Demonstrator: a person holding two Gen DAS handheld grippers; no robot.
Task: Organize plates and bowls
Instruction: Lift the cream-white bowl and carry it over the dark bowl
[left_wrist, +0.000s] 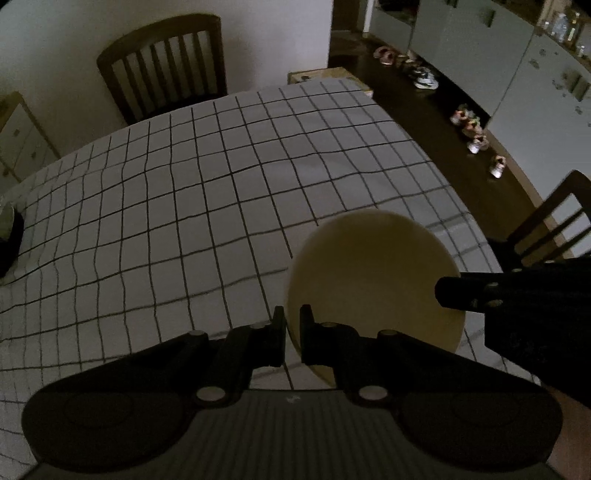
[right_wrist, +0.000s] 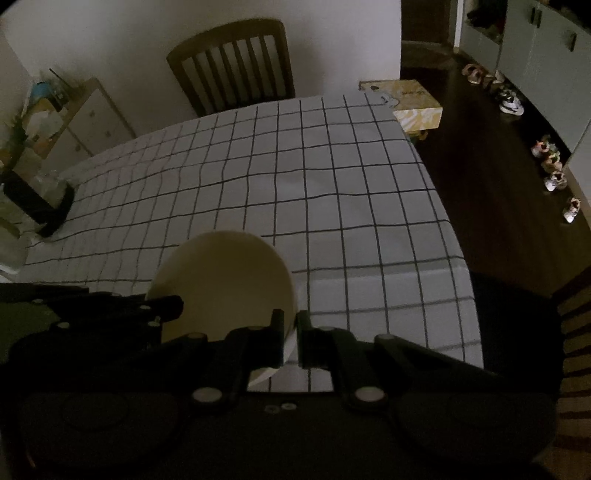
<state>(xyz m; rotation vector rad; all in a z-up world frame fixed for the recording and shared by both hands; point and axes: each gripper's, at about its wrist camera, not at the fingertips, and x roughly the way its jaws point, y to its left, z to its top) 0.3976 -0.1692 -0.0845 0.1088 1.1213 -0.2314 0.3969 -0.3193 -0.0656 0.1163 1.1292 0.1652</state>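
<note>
Where the frame is widest, a table (left_wrist: 221, 177) covered by a checked cloth is seen, with a wooden chair (left_wrist: 166, 66) at upper centre and shoes (left_wrist: 471, 129) lined along the floor at right. At lower centre of both views a cream bowl (left_wrist: 373, 280) is held above the cloth; its rim is clamped on one side by the left gripper (left_wrist: 292, 334) and on the opposite side by the right gripper (right_wrist: 290, 338).
</note>
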